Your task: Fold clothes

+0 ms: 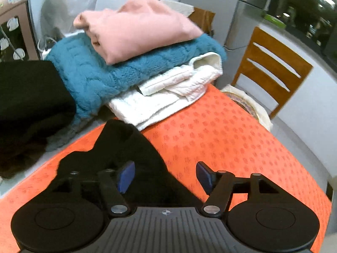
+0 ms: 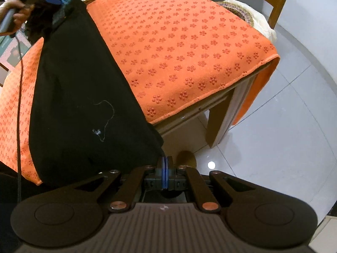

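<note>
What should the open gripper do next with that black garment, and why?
Probably ease the left gripper down and close it on the black garment. Its jaws stand open with the cloth's far end just under them, while the right gripper is shut at the near end by the table edge, so both ends would be held for a fold.

The table's far end is faced from close above the orange cloth (image 1: 231,139) by the left wrist view, its near corner is overlooked from higher by the right, and the cloth, black garment (image 2: 80,97) and wooden chair (image 1: 271,67) are shared.
</note>
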